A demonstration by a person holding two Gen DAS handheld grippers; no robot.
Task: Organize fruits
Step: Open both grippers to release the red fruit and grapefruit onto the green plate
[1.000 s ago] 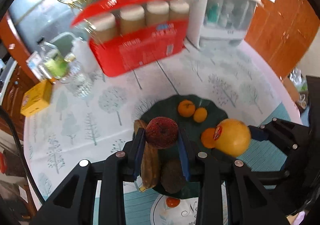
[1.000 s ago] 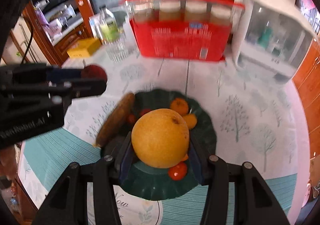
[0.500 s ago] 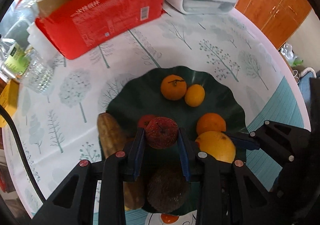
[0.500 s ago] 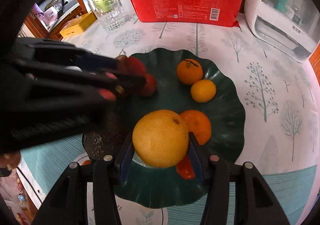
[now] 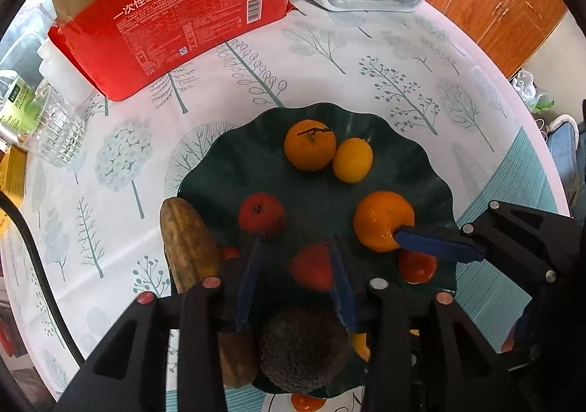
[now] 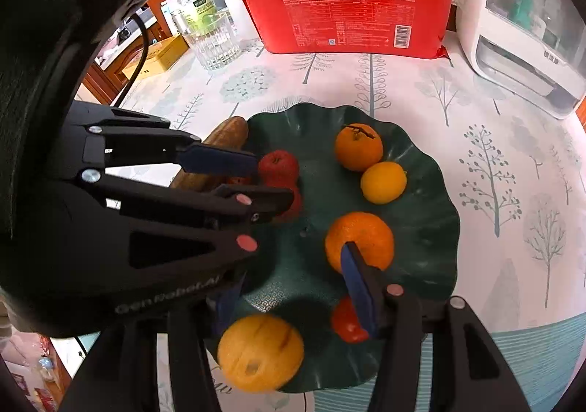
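Left wrist view: left gripper (image 5: 293,276) fingers are spreading around the red fruit (image 5: 311,271) on the green plate (image 5: 234,163); lift straight up, clear of the avocado (image 5: 304,349) just behind it.

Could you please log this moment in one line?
left hand-held gripper: jaws opening, red fruit between | right hand-held gripper: open, yellow fruit loose | over green plate

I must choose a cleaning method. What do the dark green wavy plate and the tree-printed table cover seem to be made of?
The dark green wavy-rimmed plate looks like glazed ceramic or glossy plastic: it is rigid, its fluted rim shows soft highlights, and a fine embossed pattern shows near its front; I cannot tell which. The white tree-printed table cover looks like smooth wipeable vinyl or oilcloth: it lies flat, with a faint sheen.
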